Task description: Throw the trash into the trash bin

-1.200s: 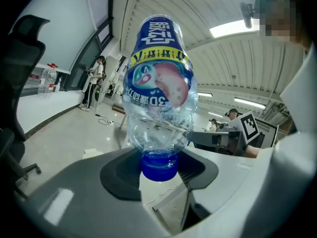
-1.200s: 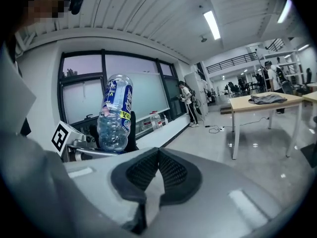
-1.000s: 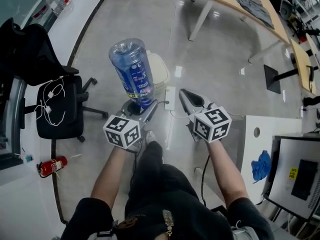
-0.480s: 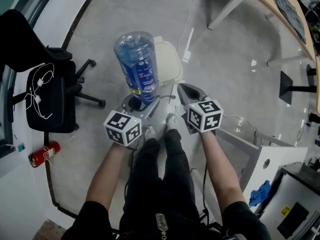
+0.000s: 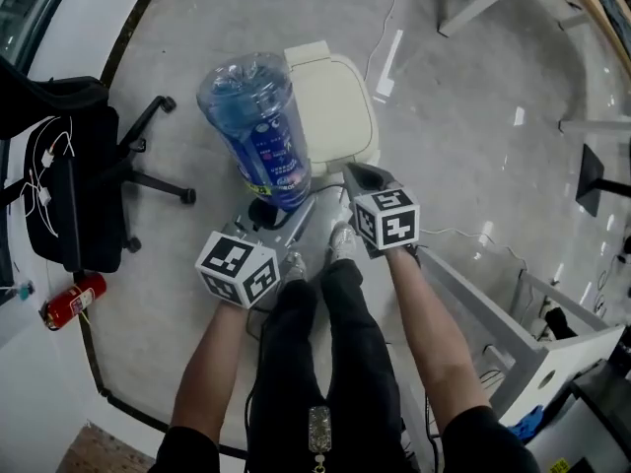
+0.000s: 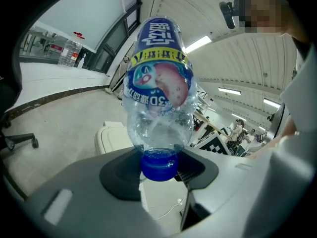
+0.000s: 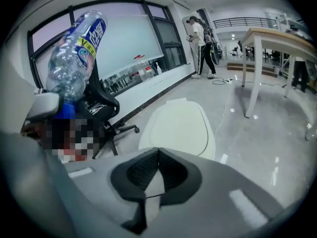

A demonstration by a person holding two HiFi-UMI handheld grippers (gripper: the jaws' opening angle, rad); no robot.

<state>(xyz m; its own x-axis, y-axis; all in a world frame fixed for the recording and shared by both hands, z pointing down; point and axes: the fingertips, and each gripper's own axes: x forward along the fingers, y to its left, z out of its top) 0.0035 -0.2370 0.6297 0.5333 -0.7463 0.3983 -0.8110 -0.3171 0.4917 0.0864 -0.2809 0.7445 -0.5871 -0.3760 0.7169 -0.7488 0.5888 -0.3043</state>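
Grey floor [image 5: 473, 87]; closed cream trash bin [image 5: 333, 101] at twelve o'clock. Left gripper [image 5: 268, 212] clamps the plastic bottle [image 5: 254, 126] by its cap [image 6: 158, 165]; right gripper [image 5: 361, 173] has its jaws together, empty. Released now, the bottle could bounce off.

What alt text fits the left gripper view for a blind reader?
The left gripper is shut on the blue cap of a clear plastic bottle. Behind it, a cream trash bin stands on the grey floor.

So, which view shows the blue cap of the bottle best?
The left gripper view: the blue cap sits clamped in the left gripper. The head view shows mostly the bottle from above. The right gripper view catches the bottle at its left edge, cap barely showing.
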